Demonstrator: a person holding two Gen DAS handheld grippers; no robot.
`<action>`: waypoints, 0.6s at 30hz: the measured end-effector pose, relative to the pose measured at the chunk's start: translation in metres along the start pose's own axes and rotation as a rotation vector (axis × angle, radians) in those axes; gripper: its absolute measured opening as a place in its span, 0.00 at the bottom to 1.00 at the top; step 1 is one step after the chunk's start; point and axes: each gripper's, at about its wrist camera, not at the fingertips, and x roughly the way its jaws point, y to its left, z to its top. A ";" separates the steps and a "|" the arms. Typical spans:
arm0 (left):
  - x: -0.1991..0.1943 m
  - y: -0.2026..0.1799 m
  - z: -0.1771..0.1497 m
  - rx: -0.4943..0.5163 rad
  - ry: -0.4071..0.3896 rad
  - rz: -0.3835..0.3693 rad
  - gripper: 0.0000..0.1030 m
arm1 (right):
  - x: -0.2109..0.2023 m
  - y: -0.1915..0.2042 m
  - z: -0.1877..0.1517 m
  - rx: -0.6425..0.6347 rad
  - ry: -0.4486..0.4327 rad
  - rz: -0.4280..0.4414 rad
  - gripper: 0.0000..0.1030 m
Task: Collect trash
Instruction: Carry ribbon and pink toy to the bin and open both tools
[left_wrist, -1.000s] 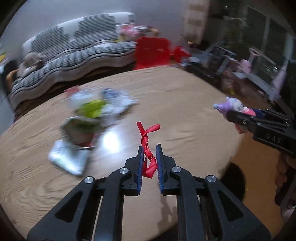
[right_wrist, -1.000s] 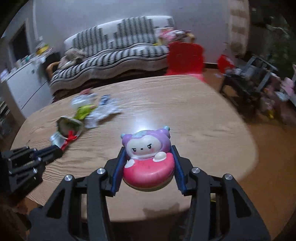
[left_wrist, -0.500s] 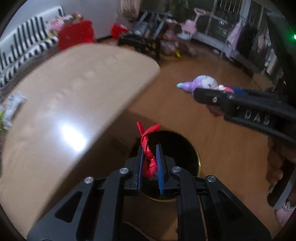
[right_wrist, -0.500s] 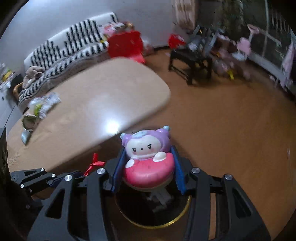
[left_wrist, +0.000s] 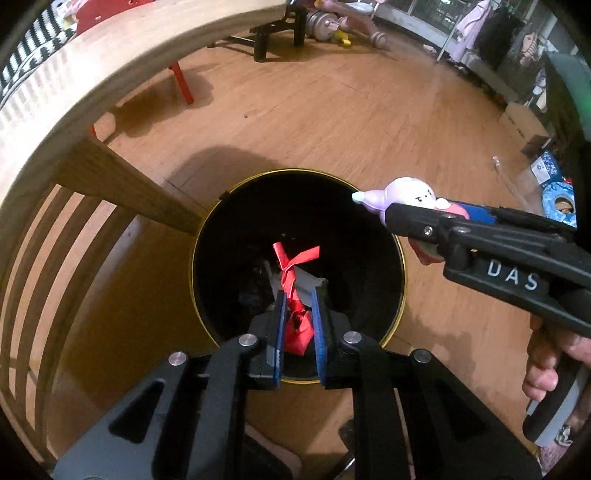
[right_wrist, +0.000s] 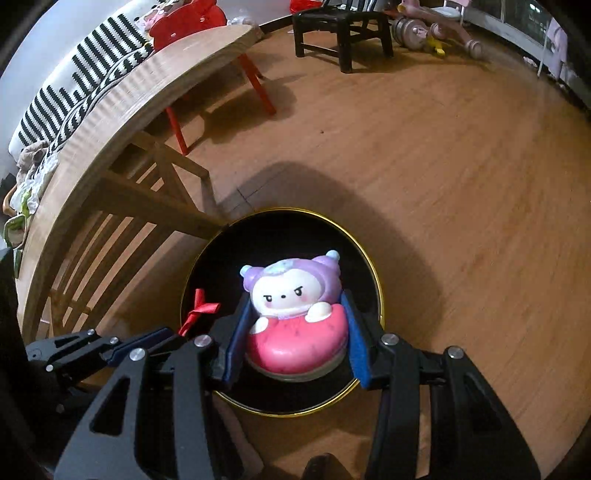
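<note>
My left gripper (left_wrist: 298, 295) is shut on a red ribbon (left_wrist: 293, 275) and holds it over the mouth of a black bin with a gold rim (left_wrist: 221, 221) on the floor. Some trash lies dimly inside the bin. My right gripper (right_wrist: 293, 299) is shut on a pink and purple cartoon toy (right_wrist: 293, 314) above the same bin (right_wrist: 364, 258). In the left wrist view the right gripper (left_wrist: 380, 212) reaches in from the right with the toy (left_wrist: 406, 194) over the bin's rim. In the right wrist view the left gripper (right_wrist: 173, 332) and the ribbon (right_wrist: 197, 312) are at the lower left.
A wooden table (right_wrist: 122, 96) curves along the left, its slatted leg (left_wrist: 122, 184) next to the bin. Wrappers (right_wrist: 22, 199) lie on its far end. A striped sofa (right_wrist: 74, 74), a red chair (right_wrist: 184, 14) and a black chair (right_wrist: 343, 26) stand beyond on the wood floor.
Both grippers have swung from over the table, past its edge and down to the floor bin. They now hold the ribbon and the toy over its mouth.
</note>
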 end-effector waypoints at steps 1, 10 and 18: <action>0.001 0.001 0.000 0.000 0.002 -0.001 0.12 | 0.000 -0.001 0.000 0.001 0.001 0.001 0.45; -0.012 0.001 -0.003 -0.038 -0.080 0.018 0.93 | -0.023 -0.002 0.018 -0.002 -0.081 0.002 0.94; -0.092 0.021 0.000 -0.077 -0.269 0.102 0.93 | -0.098 -0.001 0.046 0.007 -0.340 -0.026 0.94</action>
